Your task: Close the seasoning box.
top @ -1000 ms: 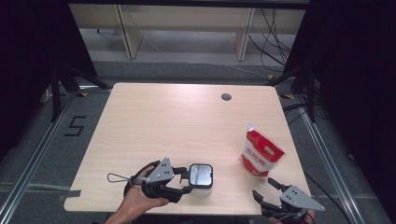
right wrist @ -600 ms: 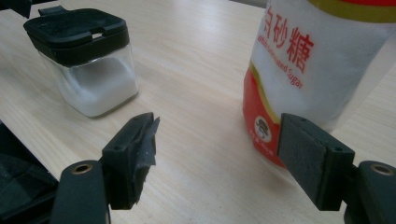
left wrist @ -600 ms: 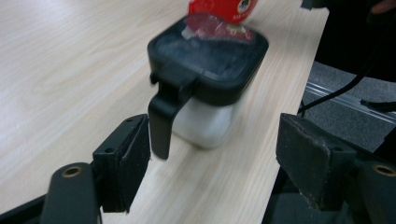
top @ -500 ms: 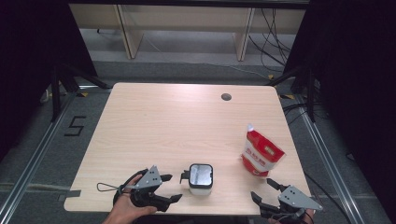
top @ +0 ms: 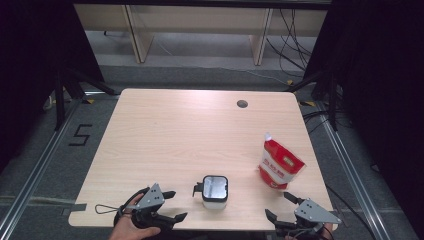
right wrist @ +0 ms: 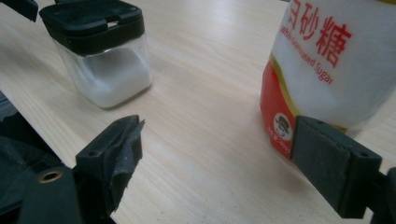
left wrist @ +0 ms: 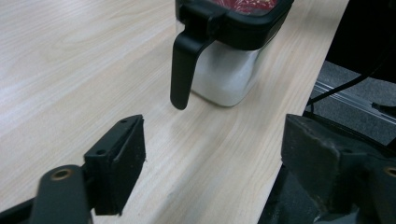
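A small clear jar (top: 215, 192) with a black lid stands near the near edge of the tabletop (top: 190, 135), about midway along it. It is partly filled with white grains, and a black flap hangs down from the lid on its left side. The left gripper (top: 172, 206) lies at the near edge, just left of the jar and apart from it. Its jaws have just been opening and now stand wide, with nothing between them but bare wood; in the left gripper view the jar (left wrist: 229, 51) sits beyond the jaw tips, untouched.

The right gripper (top: 281, 206) rests at the near right corner. Its jaws have also just been opening and are spread wide, holding nothing. A red and white sugar bag (top: 280, 166) stands upright just beyond it, to the right of the jar and well apart from it. In the right gripper view the bag (right wrist: 327, 65) rises close behind the right-hand jaw, whether touching it I cannot tell, and the jar (right wrist: 105, 56) stands farther off on the left.
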